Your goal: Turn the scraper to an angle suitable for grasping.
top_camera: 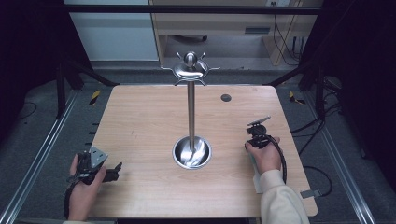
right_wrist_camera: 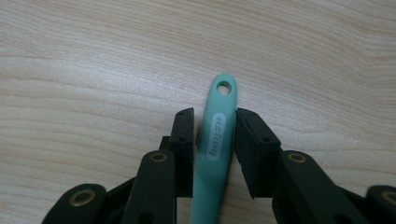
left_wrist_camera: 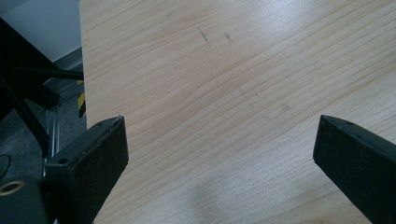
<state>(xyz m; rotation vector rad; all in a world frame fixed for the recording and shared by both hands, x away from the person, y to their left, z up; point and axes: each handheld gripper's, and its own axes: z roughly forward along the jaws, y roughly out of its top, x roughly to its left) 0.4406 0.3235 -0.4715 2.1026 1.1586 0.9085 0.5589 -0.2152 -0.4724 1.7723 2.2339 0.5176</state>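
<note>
Far left of the high view: left claw (top_camera: 113, 171) held in a hand (top_camera: 84, 193) at the near left corner of the wooden tabletop (top_camera: 140, 126), jaws aimed inward toward the middle. In the left gripper view, jaws spread wide, nothing between them, bare wood grain ahead, the tabletop's edge and a dark frame off to one side.

Centre of the tabletop: a shiny metal stand (top_camera: 191, 112), round dished base, tall upright pole, small hooks ringing a knob at the top. Behind it and to the right, a small dark round plug (top_camera: 226, 97) set in the wood.

Right side: right claw (top_camera: 257, 135) gripped by a hand (top_camera: 265, 156) in a pale sleeve, near the right edge, well apart from the stand. In the right gripper view, a mint-green handle (right_wrist_camera: 217, 140) lying flat on the wood, long axis running straight along the jaws, rounded end with a hanging hole pointing away from the camera, pale oval label along its length. Jaws nearly closed, flanking the handle on both sides; the right one looks to touch it, a thin dark gap on the left, so firm hold impossible to confirm. Rest of the handle hidden below the claw.
</note>
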